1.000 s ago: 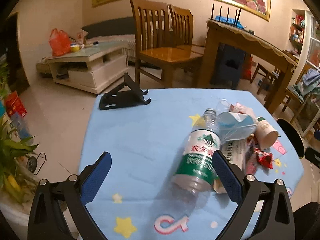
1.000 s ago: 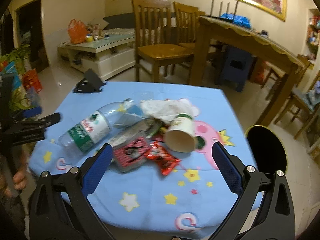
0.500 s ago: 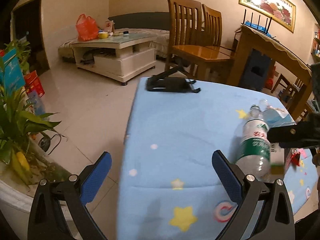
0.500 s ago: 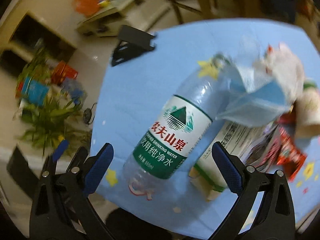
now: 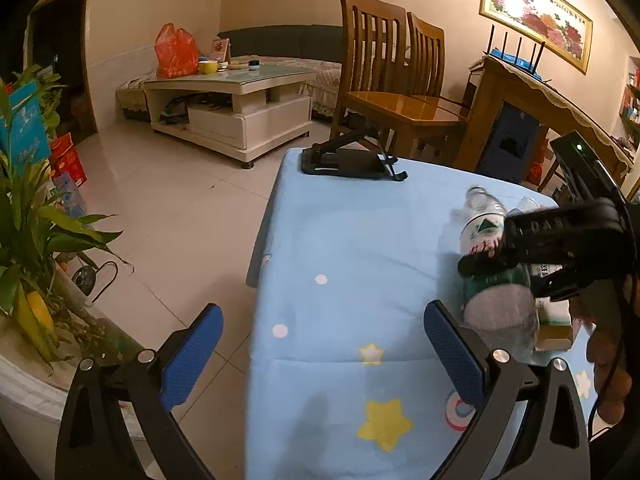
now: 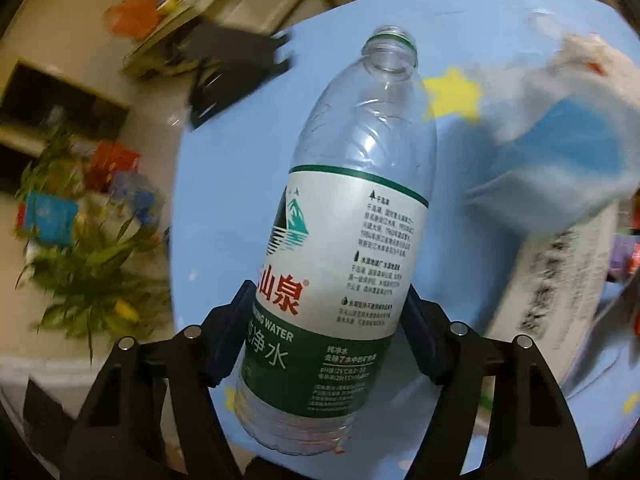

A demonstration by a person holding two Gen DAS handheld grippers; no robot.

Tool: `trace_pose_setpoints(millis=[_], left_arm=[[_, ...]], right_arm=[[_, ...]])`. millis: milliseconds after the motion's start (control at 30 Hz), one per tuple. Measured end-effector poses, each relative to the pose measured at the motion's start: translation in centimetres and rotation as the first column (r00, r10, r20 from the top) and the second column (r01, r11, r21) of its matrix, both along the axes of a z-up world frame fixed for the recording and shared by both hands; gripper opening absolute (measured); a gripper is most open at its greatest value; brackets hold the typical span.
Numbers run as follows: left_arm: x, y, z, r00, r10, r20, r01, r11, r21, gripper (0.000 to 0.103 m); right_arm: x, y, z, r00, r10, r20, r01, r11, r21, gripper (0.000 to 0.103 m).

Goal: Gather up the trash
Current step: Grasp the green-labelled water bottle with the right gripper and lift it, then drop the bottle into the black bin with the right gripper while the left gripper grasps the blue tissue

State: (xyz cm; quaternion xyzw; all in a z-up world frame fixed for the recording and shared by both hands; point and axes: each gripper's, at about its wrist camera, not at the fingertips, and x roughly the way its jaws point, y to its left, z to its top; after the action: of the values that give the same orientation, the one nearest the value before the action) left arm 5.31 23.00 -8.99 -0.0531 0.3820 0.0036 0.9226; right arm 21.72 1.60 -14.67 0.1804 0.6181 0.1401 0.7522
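Note:
An empty clear water bottle (image 6: 344, 240) with a green and white label and no cap lies on the blue tablecloth (image 6: 224, 168). My right gripper (image 6: 332, 332) is shut on the bottle's lower body, both blue pads pressed against the label. In the left wrist view the bottle (image 5: 494, 280) lies at the right with the right gripper (image 5: 532, 240) over it. My left gripper (image 5: 320, 344) is open and empty over the table's left edge. A blue face mask (image 6: 568, 152), a printed carton (image 6: 560, 280) and red wrappers lie right of the bottle.
A black folding phone stand (image 5: 348, 160) stands at the table's far edge. A potted plant (image 5: 32, 248) is on the floor at left. A coffee table (image 5: 236, 108), wooden chairs (image 5: 392, 80) and a wooden dining table (image 5: 540, 92) are beyond.
My right gripper has moved down onto the bottle and closed on its lower body. My left gripper has swung left toward the table edge, staying open.

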Motion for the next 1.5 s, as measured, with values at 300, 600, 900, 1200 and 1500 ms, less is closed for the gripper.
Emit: trace_pose_setpoints(millis=[300,600,900,1200,1500], left_arm=[[-0.4,-2.2,1.3,0.998,-0.054,0.034,0.053,0.998,0.032,0.097],[1.2,-7.7,1.5,0.988,-0.153,-0.002,0.153,0.988,-0.01,0.097],[2.4,-15.0,3.5,0.956,-0.292,0.0,0.292,0.955,0.05,0.097],[10.8,-23.1,2.2,0.886,-0.461,-0.05,0.463,0.876,0.132,0.097],[17.1,-23.6,-2.0,0.896,-0.401,-0.191,0.426,0.898,0.113,0.018]], right_arm=[[-6.0,-5.5,2.6,0.99,0.142,0.017,-0.136,0.899,0.415,0.064],[-10.2,-15.8,3.7,0.993,0.093,0.075,-0.117,0.891,0.439,0.062],[-10.3,-28.3,6.5,0.961,-0.161,0.224,-0.02,0.769,0.639,0.062],[-13.9,-47.0,4.1,0.763,-0.607,0.222,0.38,0.7,0.605,0.062],[-13.8,-52.6,0.3,0.663,-0.72,0.204,0.471,0.613,0.635,0.063]])
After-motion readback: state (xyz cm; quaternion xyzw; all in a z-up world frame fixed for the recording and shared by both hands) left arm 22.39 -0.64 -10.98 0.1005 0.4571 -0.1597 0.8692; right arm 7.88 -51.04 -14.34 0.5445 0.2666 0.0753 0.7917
